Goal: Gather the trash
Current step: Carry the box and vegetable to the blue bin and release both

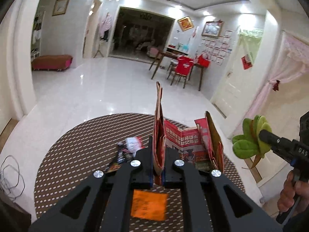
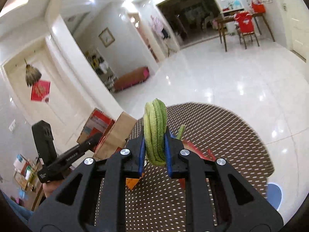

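Note:
My left gripper (image 1: 158, 166) is shut on a flap of a red printed cardboard box (image 1: 185, 143) and holds it open above the round dotted rug (image 1: 77, 154). The box also shows in the right wrist view (image 2: 114, 133) at the left. My right gripper (image 2: 155, 148) is shut on a bunch of green leaves (image 2: 155, 133) held in the air. In the left wrist view the leaves (image 1: 249, 139) hang to the right of the box, apart from it. An orange paper (image 1: 148, 205) and crumpled wrappers (image 1: 127, 150) lie on the rug.
The rug (image 2: 222, 135) lies on a glossy white tile floor (image 1: 108, 89). A wooden table with red-covered chairs (image 1: 181, 69) stands far off, a red bench (image 1: 52, 61) at the left wall. A cable (image 1: 11, 176) lies at the left. A blue round object (image 2: 274, 193) sits by the rug.

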Motion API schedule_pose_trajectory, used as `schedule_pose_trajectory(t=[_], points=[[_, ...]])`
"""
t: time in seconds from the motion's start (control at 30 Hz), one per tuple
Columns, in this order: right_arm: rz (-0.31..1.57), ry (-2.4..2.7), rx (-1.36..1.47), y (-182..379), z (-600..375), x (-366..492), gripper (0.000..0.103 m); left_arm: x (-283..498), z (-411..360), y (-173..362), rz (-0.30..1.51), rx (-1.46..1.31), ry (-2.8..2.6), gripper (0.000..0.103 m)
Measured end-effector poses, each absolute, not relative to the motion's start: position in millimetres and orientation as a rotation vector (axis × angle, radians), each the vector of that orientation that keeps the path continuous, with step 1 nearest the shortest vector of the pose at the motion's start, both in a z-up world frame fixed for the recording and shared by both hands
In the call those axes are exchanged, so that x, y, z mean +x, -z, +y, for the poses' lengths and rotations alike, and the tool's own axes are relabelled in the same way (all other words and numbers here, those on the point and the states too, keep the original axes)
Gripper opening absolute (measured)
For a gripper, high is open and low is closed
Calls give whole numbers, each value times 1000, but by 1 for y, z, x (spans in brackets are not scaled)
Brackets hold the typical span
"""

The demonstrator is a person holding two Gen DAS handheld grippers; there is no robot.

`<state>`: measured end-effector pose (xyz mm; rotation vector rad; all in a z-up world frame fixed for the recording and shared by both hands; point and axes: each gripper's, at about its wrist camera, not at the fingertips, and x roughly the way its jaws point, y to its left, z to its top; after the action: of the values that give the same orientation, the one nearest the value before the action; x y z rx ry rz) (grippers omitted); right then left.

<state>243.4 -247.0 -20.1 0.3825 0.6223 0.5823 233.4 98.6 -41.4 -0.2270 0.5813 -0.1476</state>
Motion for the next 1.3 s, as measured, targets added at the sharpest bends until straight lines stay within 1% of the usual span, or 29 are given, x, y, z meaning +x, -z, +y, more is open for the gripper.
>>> schedule_pose_trajectory(t=[0.23, 0.43, 0.6, 0.9, 1.1, 1.3], points=[[554, -447, 431, 9, -325, 222, 17, 244, 31, 22, 561, -168, 267, 5], [537, -318, 486, 19, -388, 203, 17, 255, -39, 20, 576, -106, 378, 5], [548, -208, 544, 36, -439, 192, 17, 258, -93, 30, 604, -55, 474, 5], [618, -61, 671, 92, -514, 183, 17, 266, -193, 68, 693, 73, 632, 5], [694, 0, 748, 139, -546, 181, 17, 276, -250, 111, 805, 194, 694, 5], [771, 43, 815, 183, -566, 184, 17, 284, -289, 151, 906, 307, 710, 5]])
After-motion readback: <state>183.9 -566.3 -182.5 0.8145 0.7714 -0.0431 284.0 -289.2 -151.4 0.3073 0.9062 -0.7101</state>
